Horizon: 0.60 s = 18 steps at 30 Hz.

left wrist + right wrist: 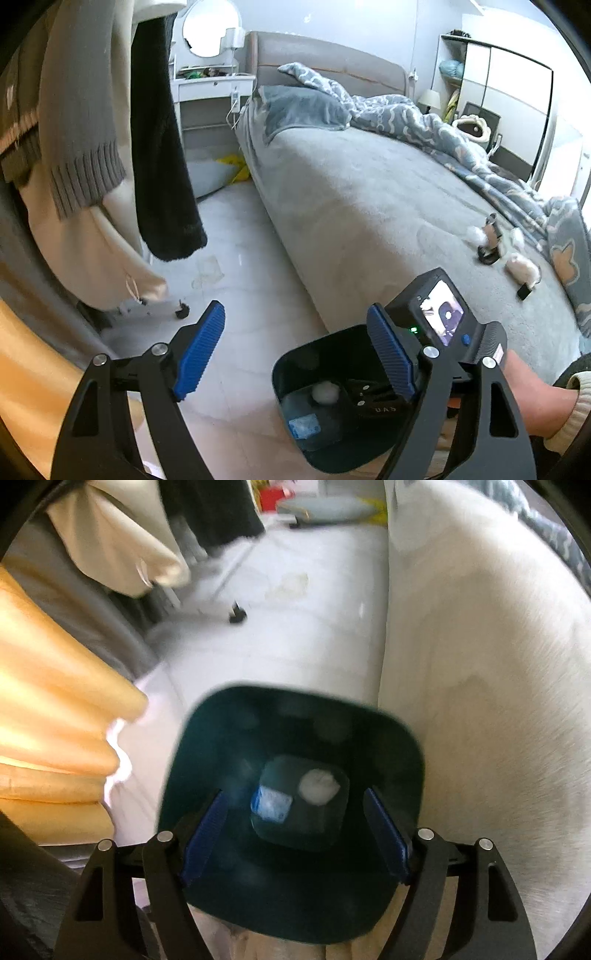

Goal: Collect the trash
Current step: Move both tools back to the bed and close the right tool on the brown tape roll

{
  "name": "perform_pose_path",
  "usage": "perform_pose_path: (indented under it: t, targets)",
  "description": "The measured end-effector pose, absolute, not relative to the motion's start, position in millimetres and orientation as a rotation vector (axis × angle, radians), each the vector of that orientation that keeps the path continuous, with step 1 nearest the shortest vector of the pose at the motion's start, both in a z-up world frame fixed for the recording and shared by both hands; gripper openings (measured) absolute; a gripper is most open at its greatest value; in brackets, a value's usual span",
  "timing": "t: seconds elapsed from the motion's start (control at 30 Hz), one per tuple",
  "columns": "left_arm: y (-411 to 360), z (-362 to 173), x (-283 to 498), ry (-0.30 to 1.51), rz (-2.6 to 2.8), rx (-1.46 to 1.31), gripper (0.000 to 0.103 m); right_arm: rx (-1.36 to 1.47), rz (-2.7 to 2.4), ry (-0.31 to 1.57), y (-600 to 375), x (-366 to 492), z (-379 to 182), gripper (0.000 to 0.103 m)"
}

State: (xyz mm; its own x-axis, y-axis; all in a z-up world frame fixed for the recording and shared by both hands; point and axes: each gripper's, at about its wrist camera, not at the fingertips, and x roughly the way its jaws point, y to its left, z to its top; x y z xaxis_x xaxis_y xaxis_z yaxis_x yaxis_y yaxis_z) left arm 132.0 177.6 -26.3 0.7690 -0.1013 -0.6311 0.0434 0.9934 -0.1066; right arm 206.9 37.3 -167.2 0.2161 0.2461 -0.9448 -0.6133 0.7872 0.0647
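My right gripper [295, 830] stands wide, nothing between the blue pads [205, 836]; it hangs straight down over the mouth of the dark bin [207, 746], touching none of it that I can see. My left gripper [295, 350] is likewise wide and empty, pads apart, angled down toward the floor [251, 266] beside the bed [351, 192], with the bin showing past its right finger. Bin contents, counted from the right wrist view: one white crumpled wad [318, 787] and one blue-and-white packet [271, 805], two pieces, lying side by side on the bin's bottom, close together; whether they touch I cannot tell through the blur. The packet is roughly rectangular, its long axis slanting from upper left to lower right in that view; the wad is roundish, no clear axis. The left wrist view confirms both: wad [325, 392] and packet [303, 425]. Bin stands on the floor just beside the bed's edge, mouth upward. On the bed, well apart from the bin: three pale fluffy wads [522, 269] around a small dark upright object [489, 240], and one small black item [523, 291] near them. My right hand [532, 391] shows at the lower right, holding the right gripper's body over the bin.
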Motion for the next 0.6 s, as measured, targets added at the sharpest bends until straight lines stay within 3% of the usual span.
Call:
perform_pose_path:
  t: [0.33,0.6]
  targets:
    - [160,5,136,0.588,-0.124,-0.113,0.093,-0.365,0.607,0.957,14,203,-77,0.082]
    - [135,11,150,0.576,-0.204,-0.146,0.095,-0.376,0.558,0.868,-21,205,-43,0.083]
